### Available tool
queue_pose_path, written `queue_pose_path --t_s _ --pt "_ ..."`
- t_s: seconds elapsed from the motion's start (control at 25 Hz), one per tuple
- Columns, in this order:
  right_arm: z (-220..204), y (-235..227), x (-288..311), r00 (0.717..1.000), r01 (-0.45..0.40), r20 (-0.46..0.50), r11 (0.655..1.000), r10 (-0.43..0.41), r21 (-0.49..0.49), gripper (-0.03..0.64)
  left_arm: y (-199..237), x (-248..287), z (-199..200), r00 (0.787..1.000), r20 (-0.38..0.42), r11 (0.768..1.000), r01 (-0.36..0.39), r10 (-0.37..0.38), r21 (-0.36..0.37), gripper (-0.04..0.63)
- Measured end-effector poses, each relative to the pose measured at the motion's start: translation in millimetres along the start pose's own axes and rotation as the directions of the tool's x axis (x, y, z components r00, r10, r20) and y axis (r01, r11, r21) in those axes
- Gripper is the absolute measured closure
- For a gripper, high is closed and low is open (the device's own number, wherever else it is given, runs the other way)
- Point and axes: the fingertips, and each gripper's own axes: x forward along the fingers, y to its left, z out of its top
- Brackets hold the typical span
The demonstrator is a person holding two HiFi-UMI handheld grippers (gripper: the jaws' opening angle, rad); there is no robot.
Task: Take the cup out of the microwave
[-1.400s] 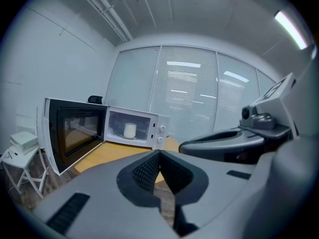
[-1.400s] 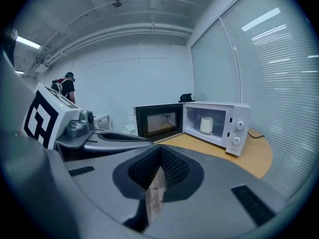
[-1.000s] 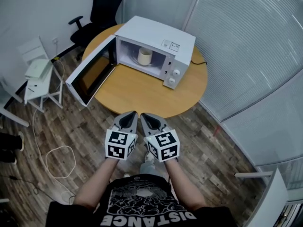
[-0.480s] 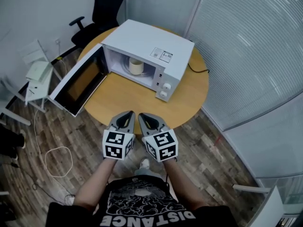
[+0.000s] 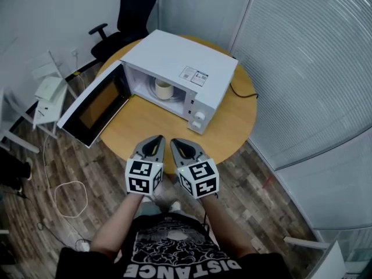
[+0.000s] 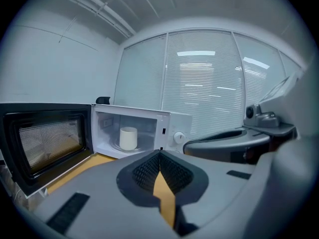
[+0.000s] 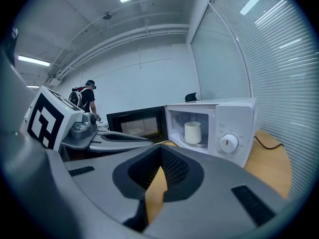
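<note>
A white microwave (image 5: pixel 183 65) stands on a round wooden table (image 5: pixel 232 124) with its door (image 5: pixel 93 106) swung wide open to the left. A cream cup (image 5: pixel 164 89) stands upright inside it on the turntable. The cup (image 6: pixel 128 138) also shows in the left gripper view, and the cup (image 7: pixel 192 132) shows in the right gripper view. My left gripper (image 5: pixel 155 141) and right gripper (image 5: pixel 176 144) hover side by side over the table's near edge, well short of the microwave. Both are shut and hold nothing.
A black office chair (image 5: pixel 131 16) stands behind the table. A small white stand (image 5: pixel 49 92) is at the left, with a cable loop (image 5: pixel 70 199) on the wooden floor. Blinds-covered glass walls close the right side. A person (image 7: pixel 87 101) stands far off.
Both grippers have come forward together from over the floor to over the table's near edge. Their jaws have stayed shut. The cup and microwave have not moved.
</note>
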Motion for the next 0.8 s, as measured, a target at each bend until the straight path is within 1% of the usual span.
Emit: queue_pose_path --t_s 0.2,0.36,0.52,0.8 --pt "5 -10 6 1.000 0.000 -0.001 1.000 0.000 -0.010 0.601 7 14 8 0.999 0.028 1.000 -0.019 0.019 0.001 0.583" --pt "10 -20 19 1.000 0.008 0.002 1.000 -0.008 -0.009 0.601 16 28 15 0.999 0.040 1.000 -0.013 0.012 0.005 0.583" --pt "15 -28 38 1.000 0.020 0.001 1.000 -0.020 -0.010 0.601 28 45 20 0.999 0.046 1.000 0.016 -0.016 0.008 0.583" --pt "27 -43 74 0.998 0.065 -0.007 0.998 -0.065 0.001 0.601 55 79 28 0.995 0.048 0.997 0.081 -0.082 0.015 0.583"
